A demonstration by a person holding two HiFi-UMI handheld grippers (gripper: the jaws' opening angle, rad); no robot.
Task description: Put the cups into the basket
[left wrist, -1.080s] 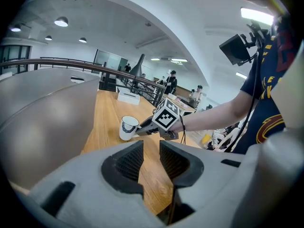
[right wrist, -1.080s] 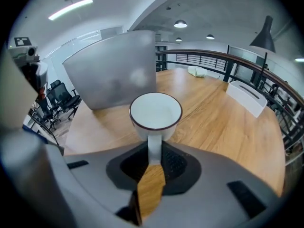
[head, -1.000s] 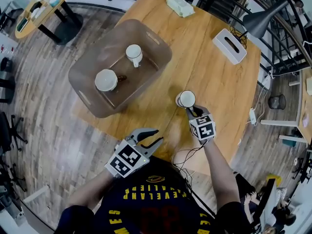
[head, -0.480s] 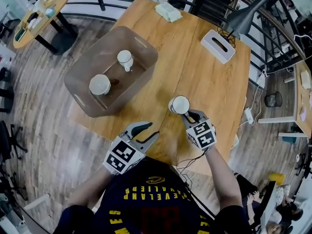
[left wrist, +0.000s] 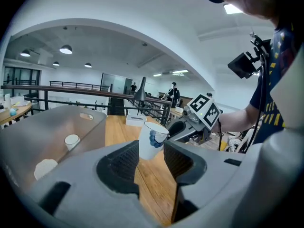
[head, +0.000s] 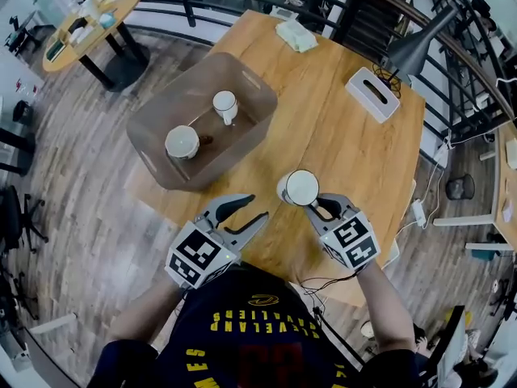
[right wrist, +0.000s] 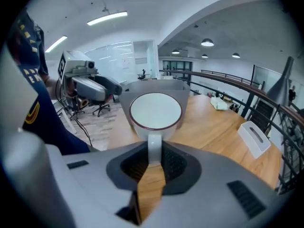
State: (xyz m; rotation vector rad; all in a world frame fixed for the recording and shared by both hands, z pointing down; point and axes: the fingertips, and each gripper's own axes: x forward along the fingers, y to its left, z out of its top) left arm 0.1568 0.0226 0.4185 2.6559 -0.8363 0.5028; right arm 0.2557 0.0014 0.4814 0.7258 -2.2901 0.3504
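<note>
A white cup with a dark rim hangs above the wooden table, held by its handle in my right gripper. In the right gripper view the jaws are shut on that handle, with the cup just ahead of them. My left gripper hovers over the table's near edge; its jaws are opening and nothing is between them. In the left gripper view the lifted cup shows beyond the jaws. The translucent basket at the table's left holds two white cups.
A white tissue box and a folded cloth lie on the far part of the table. A black lamp leans in at the right. A cable hangs at the table's right edge. A round side table stands far left.
My right gripper has lifted the cup off the table and drawn it nearer to me. The left gripper's jaws have spread wider and it has shifted slightly.
</note>
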